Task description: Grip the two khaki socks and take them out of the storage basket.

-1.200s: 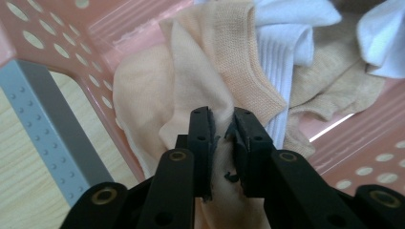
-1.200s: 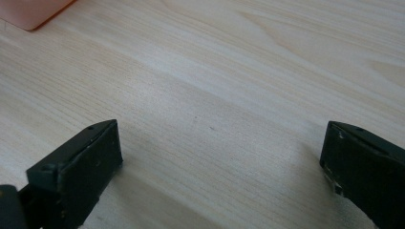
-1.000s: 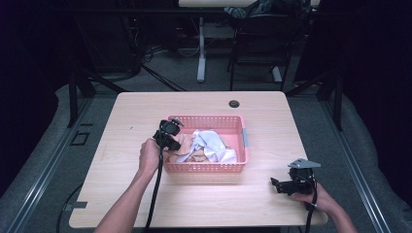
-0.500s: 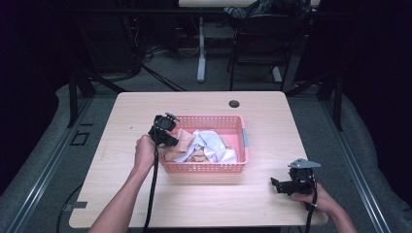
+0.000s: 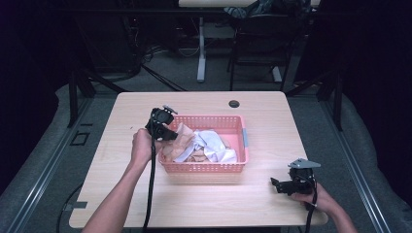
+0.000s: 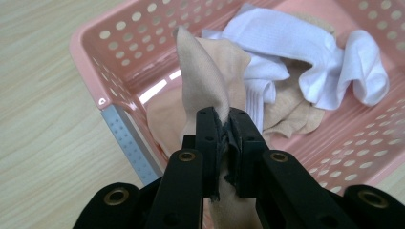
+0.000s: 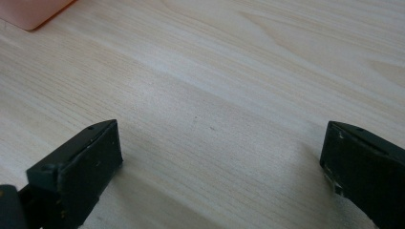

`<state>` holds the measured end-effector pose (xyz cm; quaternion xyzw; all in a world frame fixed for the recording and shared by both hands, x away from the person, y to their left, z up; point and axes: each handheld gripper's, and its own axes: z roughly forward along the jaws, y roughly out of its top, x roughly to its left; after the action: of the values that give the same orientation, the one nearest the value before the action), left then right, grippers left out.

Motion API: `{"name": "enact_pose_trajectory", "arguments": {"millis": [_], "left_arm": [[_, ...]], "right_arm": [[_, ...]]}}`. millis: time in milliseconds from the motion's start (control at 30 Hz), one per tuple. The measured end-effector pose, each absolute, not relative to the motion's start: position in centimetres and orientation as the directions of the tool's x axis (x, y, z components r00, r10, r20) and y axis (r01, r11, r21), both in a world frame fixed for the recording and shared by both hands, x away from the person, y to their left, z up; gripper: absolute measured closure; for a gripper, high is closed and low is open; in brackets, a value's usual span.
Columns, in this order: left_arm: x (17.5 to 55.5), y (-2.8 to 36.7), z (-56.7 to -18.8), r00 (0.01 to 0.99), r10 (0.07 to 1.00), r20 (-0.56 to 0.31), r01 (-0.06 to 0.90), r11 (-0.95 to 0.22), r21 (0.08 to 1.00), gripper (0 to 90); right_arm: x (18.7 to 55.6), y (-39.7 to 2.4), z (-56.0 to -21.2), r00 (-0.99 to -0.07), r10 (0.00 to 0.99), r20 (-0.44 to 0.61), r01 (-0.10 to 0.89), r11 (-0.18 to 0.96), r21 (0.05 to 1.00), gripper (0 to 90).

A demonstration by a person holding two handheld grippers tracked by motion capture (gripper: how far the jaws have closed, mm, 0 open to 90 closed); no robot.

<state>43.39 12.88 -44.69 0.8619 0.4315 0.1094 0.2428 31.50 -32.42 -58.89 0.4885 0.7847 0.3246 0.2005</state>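
Beige, limp and light, the sock [image 6: 203, 78] at the basket's [image 5: 241, 137] left end stays pinched by your left gripper [image 6: 224, 143], so hold near its bunched edge; your right gripper [image 7: 219, 157] gapes empty by the table's [image 5: 121, 126] near-right corner.

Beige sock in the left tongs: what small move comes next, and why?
Probably lift a little higher. The left tongs are shut on the beige sock, but its lower part lies inside the pink basket against the white sock.
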Motion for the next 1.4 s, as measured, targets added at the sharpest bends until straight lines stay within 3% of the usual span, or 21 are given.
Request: {"name": "enact_pose_trajectory", "arguments": {"millis": [667, 1400], "left_arm": [[43.7, 14.0, -41.1, 0.596, 0.802, -0.017, 0.669, -0.485, 0.564, 83.0], [43.2, 18.4, -38.4, 0.529, 0.848, -0.014, 0.670, -0.407, 0.621, 83.1]], "right_arm": [[31.5, -32.4, -58.9, -0.443, 0.897, 0.002, 0.636, 0.312, 0.705, 0.0], [31.5, -32.4, -58.9, -0.443, 0.897, 0.002, 0.636, 0.313, 0.705, 0.0]]}}
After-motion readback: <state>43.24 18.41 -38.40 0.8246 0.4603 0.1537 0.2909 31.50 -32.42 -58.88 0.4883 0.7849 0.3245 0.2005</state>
